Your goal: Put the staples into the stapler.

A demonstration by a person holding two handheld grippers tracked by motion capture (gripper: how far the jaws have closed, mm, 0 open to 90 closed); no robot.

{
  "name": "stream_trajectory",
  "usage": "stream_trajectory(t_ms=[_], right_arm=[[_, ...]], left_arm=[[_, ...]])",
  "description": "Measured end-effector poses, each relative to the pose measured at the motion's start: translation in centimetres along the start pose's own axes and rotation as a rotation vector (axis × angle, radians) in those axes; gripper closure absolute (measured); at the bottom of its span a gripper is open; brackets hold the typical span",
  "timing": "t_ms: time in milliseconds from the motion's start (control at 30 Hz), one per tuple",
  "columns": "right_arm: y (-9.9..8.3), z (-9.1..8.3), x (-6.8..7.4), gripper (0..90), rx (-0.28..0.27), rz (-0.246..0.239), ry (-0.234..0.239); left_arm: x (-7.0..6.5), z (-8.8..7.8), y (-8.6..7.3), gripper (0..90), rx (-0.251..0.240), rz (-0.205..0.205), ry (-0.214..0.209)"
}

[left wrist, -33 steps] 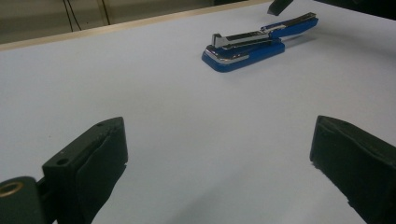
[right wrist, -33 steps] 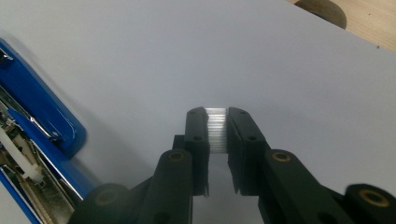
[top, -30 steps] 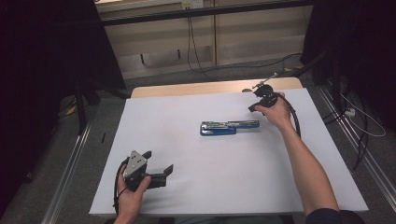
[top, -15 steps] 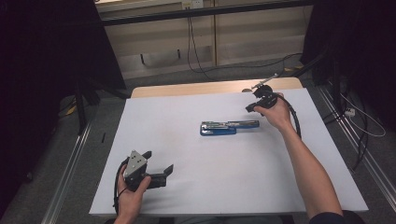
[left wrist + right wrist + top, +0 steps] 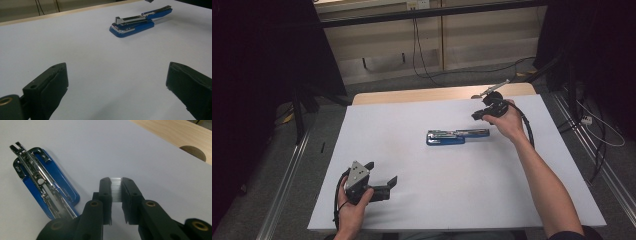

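A blue stapler [image 5: 446,138] lies swung open flat near the middle of the white table top [image 5: 412,200], its metal staple channel facing up [image 5: 40,180]. Just right of it and slightly farther back, my right gripper [image 5: 478,114] is shut on a short silvery strip of staples [image 5: 116,190], held above the table beside the stapler's base end. My left gripper [image 5: 383,172] rests near the front left of the table with its jaws wide apart and nothing between them [image 5: 117,75]. From there the stapler [image 5: 132,23] lies well ahead.
A strip of bare wood [image 5: 437,94] runs along the table's far edge, with a round dark knob [image 5: 193,152] on it near my right gripper. Metal rails [image 5: 287,185] flank the table. Cables [image 5: 427,60] lie on the floor beyond.
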State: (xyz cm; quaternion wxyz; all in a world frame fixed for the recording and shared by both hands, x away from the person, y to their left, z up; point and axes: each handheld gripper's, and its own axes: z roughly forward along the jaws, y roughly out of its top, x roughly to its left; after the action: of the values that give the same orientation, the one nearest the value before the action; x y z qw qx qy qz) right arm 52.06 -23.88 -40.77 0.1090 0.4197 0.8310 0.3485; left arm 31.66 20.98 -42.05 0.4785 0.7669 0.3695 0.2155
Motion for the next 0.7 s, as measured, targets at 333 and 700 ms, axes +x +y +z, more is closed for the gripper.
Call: stream_trajectory(t_ms=[333, 700], right_arm=[[0.3, -0.2, 1.2, 79.4, -0.033, -0.054, 0.038], [0.8, -0.5, 2.4, 79.4, -0.062, -0.094, 0.075]], left_arm=[[-0.1, 0.0, 0.0, 4.0, 0.000, -0.001, -0.001], [-0.1, 0.1, 0.0, 4.0, 0.000, -0.002, -0.005]])
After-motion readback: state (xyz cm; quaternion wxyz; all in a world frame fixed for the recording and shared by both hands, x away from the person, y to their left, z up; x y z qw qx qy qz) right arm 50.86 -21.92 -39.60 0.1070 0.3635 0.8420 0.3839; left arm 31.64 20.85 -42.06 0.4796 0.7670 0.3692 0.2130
